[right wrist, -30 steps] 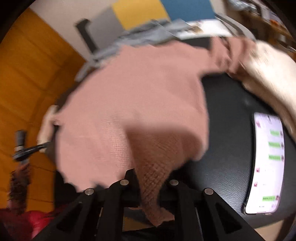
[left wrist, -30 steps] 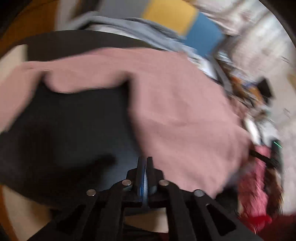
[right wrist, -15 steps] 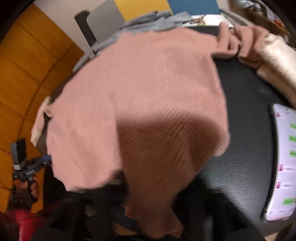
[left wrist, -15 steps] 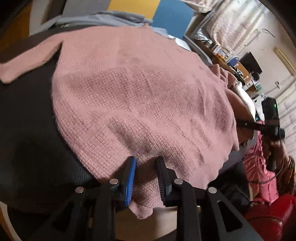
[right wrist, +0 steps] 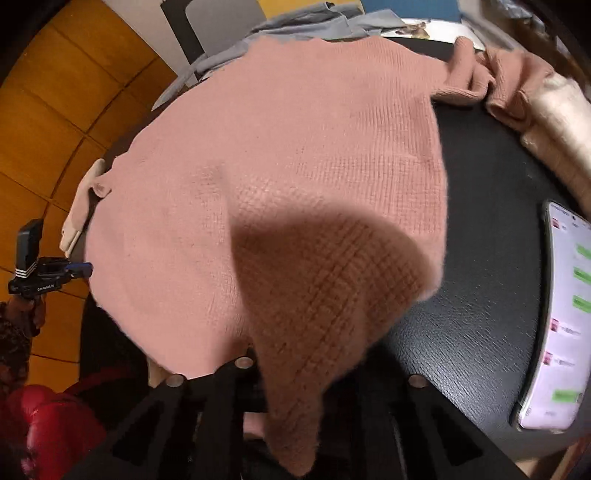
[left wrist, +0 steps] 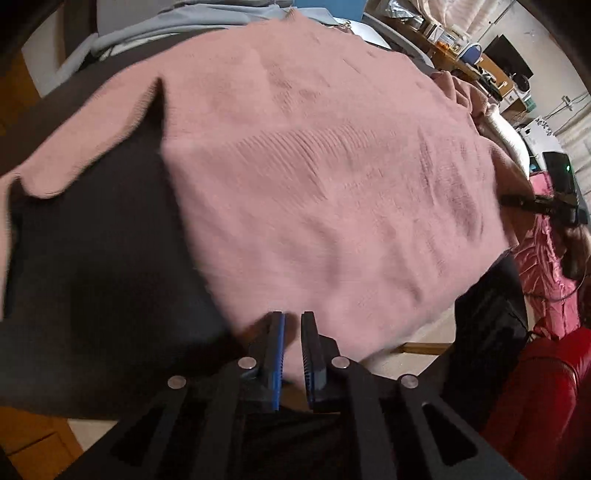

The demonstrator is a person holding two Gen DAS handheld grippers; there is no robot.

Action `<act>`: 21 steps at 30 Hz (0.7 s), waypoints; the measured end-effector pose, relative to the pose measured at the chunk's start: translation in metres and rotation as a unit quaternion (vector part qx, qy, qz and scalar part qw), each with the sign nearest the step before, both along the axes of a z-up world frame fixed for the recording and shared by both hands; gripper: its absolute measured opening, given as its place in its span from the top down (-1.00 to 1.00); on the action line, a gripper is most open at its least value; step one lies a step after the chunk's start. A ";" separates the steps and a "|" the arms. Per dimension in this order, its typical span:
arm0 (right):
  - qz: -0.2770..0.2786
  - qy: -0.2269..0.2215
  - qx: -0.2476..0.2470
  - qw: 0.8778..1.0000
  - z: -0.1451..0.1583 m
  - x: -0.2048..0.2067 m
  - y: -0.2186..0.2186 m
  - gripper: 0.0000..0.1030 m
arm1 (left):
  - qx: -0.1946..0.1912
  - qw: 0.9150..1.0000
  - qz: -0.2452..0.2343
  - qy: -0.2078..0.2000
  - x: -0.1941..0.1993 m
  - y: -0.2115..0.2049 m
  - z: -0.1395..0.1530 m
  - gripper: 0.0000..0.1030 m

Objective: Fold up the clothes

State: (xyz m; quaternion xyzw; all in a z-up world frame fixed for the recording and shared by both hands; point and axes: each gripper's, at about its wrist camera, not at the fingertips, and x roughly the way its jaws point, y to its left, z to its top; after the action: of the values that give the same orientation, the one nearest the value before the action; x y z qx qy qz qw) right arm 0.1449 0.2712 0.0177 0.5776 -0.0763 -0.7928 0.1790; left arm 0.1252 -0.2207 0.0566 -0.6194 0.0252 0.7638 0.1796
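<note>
A pink knit sweater (left wrist: 332, 184) lies spread over the round black table (left wrist: 92, 258), one sleeve (left wrist: 85, 147) stretched out to the left. My left gripper (left wrist: 291, 332) sits at the sweater's near hem, and its jaws are closing with the pink fabric pinched in the narrow gap. In the right wrist view a corner of the sweater (right wrist: 314, 314) drapes over my right gripper (right wrist: 295, 354) and hides its fingertips. Its jaws are opening. The left gripper (right wrist: 55, 275) shows at the sweater's far left edge.
A lit phone (right wrist: 561, 314) lies on the black table (right wrist: 480, 258) at the right. A cream garment (right wrist: 561, 122) and a bunched pink sleeve (right wrist: 498, 85) lie at the back right, a grey garment (right wrist: 314, 26) behind. Red fabric (left wrist: 535, 398) hangs below the table edge.
My left gripper came in over the sweater's near hem, opened, then narrowed on the fabric. The sweater now lies flatter. The right gripper stayed put under the draped corner.
</note>
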 end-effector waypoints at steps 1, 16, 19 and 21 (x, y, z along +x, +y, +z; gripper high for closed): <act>-0.007 0.017 0.016 1.000 0.011 0.002 0.006 0.36 | 0.005 1.000 0.009 0.012 0.001 -0.005 0.010 0.81; 0.043 -0.003 0.109 0.993 0.007 -0.005 -0.021 0.37 | -0.016 0.991 -0.074 0.106 -0.027 0.090 -0.014 0.79; 0.012 0.009 0.092 0.996 0.026 0.015 0.012 0.34 | -0.049 0.989 -0.111 0.083 -0.017 0.067 -0.008 0.78; -0.028 0.056 0.071 0.996 0.051 0.019 0.033 0.32 | -0.045 0.991 -0.101 0.075 -0.021 0.048 0.002 0.78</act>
State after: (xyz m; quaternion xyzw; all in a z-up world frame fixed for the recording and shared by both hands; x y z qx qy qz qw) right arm 0.1638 0.3041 0.0691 0.5412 -0.0260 -0.8319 0.1198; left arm 0.1047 -0.1727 0.0581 -0.5617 0.1352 0.7845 0.2252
